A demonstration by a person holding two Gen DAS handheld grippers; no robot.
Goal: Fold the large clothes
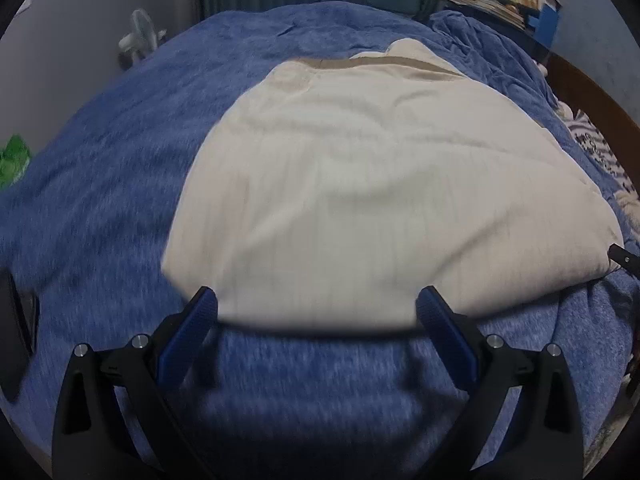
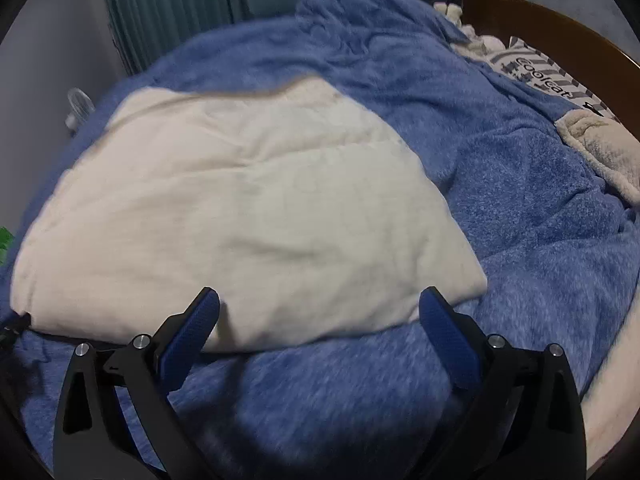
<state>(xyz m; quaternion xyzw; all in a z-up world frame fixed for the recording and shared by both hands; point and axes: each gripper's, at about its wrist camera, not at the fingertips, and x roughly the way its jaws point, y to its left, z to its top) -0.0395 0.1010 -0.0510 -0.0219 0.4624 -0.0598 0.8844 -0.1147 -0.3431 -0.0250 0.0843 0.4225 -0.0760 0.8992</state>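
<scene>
Cream ribbed garment [image 1: 360,184], already doubled into a rough rectangle, lies flat on the blue fleece blanket [image 1: 100,160] that covers the bed, directly ahead of both tools. The left tool [image 1: 316,312] hangs with its fingers spread wide and nothing between them, straddling the garment's near edge toward its left corner; the right tool [image 2: 320,312] is likewise spread and empty, poised over the same near edge toward the right corner. That paired stance probably serves to take the near hem at two points and carry it away from the tools onto the far edge, where a tan band [image 1: 360,63] marks the garment's end. The near edge lifts slightly off the blanket and casts a shadow beneath, which should let a finger slip under. Beyond the left tool's left finger the blanket is bare and open. To the right of the right tool the blanket bunches into folds, with a fluffy beige cloth [image 2: 604,152] and a printed pillow [image 2: 548,76] near the wooden bed frame [image 2: 560,16], so room is tighter there.
</scene>
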